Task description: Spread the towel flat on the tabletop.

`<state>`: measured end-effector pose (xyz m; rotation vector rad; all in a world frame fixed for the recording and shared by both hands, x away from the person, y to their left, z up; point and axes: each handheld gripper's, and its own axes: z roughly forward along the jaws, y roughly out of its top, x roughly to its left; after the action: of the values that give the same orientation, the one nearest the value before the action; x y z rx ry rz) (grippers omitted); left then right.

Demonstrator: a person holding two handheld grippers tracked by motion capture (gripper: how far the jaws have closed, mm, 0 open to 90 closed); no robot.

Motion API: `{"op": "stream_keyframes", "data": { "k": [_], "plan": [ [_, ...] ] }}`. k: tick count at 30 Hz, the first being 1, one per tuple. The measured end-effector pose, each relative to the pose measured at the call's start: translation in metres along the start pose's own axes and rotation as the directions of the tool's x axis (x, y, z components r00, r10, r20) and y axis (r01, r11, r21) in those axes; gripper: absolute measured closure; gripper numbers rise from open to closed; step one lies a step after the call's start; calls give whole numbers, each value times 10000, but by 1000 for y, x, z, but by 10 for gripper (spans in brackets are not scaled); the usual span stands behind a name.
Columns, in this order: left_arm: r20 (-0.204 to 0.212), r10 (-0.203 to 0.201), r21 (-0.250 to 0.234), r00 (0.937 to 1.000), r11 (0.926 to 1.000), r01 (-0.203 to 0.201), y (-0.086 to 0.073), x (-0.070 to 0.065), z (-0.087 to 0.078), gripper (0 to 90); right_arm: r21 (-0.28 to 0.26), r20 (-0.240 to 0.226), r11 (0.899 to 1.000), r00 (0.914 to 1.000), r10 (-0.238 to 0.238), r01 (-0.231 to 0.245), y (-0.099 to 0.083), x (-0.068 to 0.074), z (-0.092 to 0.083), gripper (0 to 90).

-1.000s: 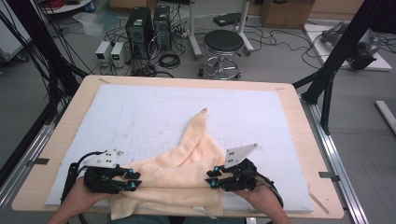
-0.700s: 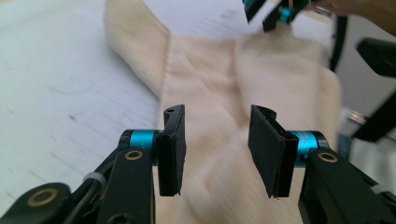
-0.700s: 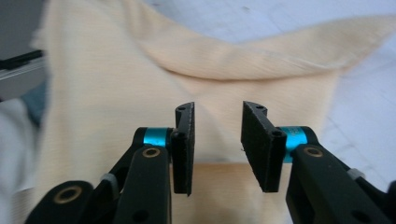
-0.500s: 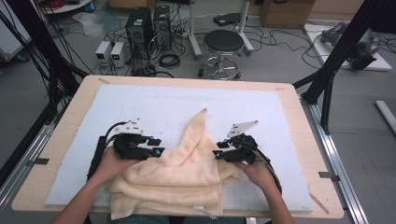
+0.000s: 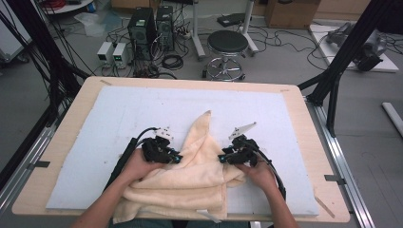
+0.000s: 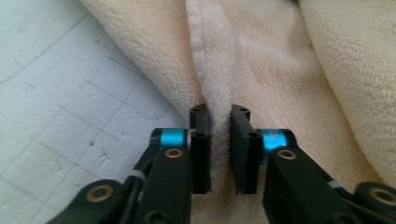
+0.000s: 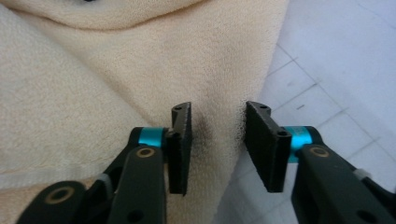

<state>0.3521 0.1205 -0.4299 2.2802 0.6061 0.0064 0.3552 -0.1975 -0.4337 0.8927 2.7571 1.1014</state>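
Note:
A cream towel [image 5: 199,175] lies crumpled at the table's near edge, with one corner pointing toward the far side. My left gripper [image 5: 177,157] sits at the towel's left edge. In the left gripper view, the left gripper [image 6: 219,112] is shut on a raised fold of the towel [image 6: 261,60] beside its hem. My right gripper [image 5: 222,157] sits at the towel's right edge. In the right gripper view, the right gripper [image 7: 217,109] is open, its jaws straddling the border of the towel [image 7: 116,70] where it meets the mat.
A white gridded foam mat [image 5: 142,109] covers most of the wooden table [image 5: 294,99]. Black cables trail from both grippers toward the near edge. A stool [image 5: 228,42] and computer boxes [image 5: 142,28] stand on the floor beyond the table.
Both grippers have moved away from the near edge and up onto the towel. The left one has also shifted right, to the towel's left edge.

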Motion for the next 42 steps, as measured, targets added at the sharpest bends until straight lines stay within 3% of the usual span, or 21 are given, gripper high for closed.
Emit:
{"op": "stream_keyframes", "data": {
  "k": [3, 6, 8, 9, 11, 13, 14, 17, 19, 20, 21, 23, 25, 30, 32, 34, 36, 37, 39, 41, 42],
  "plan": [
    [-610, -22, -49, 9981, 10000, 19, -2, -1, -12, 845, 30, -378, 9997, 9990, -224, 225, 1, 2, 1, 812],
    [-1035, -334, -520, 9941, 9982, 281, -9, 5, -35, 847, -12, 0, 9973, 9973, -738, 738, 7, 6, -3, 838],
    [-1049, -554, -731, 9929, 9962, 478, -13, 9, -43, 849, -202, 163, 9965, 9966, -810, 814, 10, 6, -5, 839],
    [-1286, -857, -939, 9880, 9928, 739, -24, 16, -61, 850, -458, 393, 9959, 9963, -764, 782, 18, 4, -11, 841],
    [-1537, -1241, -1153, 9803, 9876, 1069, -37, 24, -79, 851, -720, 723, 9932, 9937, -859, 911, 29, 4, -17, 842],
    [-1627, -1742, -1566, 9712, 9764, 1489, -49, 30, -94, 851, -888, 1117, 9909, 9896, -906, 1007, 43, 5, -23, 843],
    [-1627, -1742, -1566, 9712, 9764, 1489, -49, 30, -94, 851, -1139, 1374, 9858, 9847, -1070, 1230, 49, 6, -27, 844],
    [-1549, -2074, -2045, 9659, 9633, 1740, -67, 31, -115, 851, -1804, 1571, 9728, 9806, -1172, 1452, 64, 8, -34, 840],
    [-1473, -2099, -1920, 9666, 9647, 1802, -73, 30, -118, 847, -1825, 1287, 9699, 9819, -1391, 1614, 68, 13, -29, 800],
    [-1473, -2099, -1920, 9666, 9647, 1802, -73, 30, -118, 835, -1519, 1225, 9725, 9797, -1588, 1766, 68, 15, -26, 751],
    [-1218, -2196, -1798, 9680, 9640, 1961, -78, 31, -118, 788, -1275, 1303, 9776, 9799, -1509, 1675, 67, 17, -23, 707],
    [-1309, -2287, -1806, 9647, 9623, 2036, -79, 32, -117, 641, -1444, 1086, 9792, 9859, -1272, 1422, 63, 16, -25, 663],
    [-1226, -2326, -2023, 9648, 9576, 2052, -77, 35, -117, 613, -1500, 979, 9799, 9883, -1173, 1312, 55, 16, -30, 646],
    [-1093, -2154, -2294, 9704, 9553, 1862, -55, 37, -100, 549, -1154, 525, 9873, 9932, -1040, 1095, 30, 14, -34, 586],
    [-1066, -2074, -2202, 9724, 9586, 1803, -52, 38, -93, 542, -959, 198, 9897, 9943, -1046, 1060, 21, 14, -28, 554],
    [-1110, -1923, -1448, 9750, 9737, 1756, -45, 42, -69, 528, -287, 157, 9940, 9944, -1048, 1053, 15, 12, -17, 537],
    [-1094, -1847, -1108, 9767, 9787, 1726, -44, 43, -62, 542, 0, 206, 9943, 9941, -1066, 1066, 12, 11, -11, 548],
    [-1077, -1781, -523, 9781, 9835, 1733, -45, 45, -51, 565, 291, 118, 9934, 9938, -1109, 1105, 7, 9, -2, 627],
    [-1142, -1782, -634, 9773, 9831, 1718, -46, 46, -51, 675, 106, -62, 9939, 9939, -1101, 1101, 6, 6, -1, 780],
    [-1136, -1801, -631, 9771, 9827, 1739, -46, 47, -52, 796, -44, -39, 9923, 9923, -1241, 1240, 8, 5, -1, 827],
    [-1340, -1904, -759, 9725, 9805, 1815, -45, 47, -56, 823, -51, 96, 9916, 9916, -1291, 1291, 10, 4, -2, 831]
  ]
}}
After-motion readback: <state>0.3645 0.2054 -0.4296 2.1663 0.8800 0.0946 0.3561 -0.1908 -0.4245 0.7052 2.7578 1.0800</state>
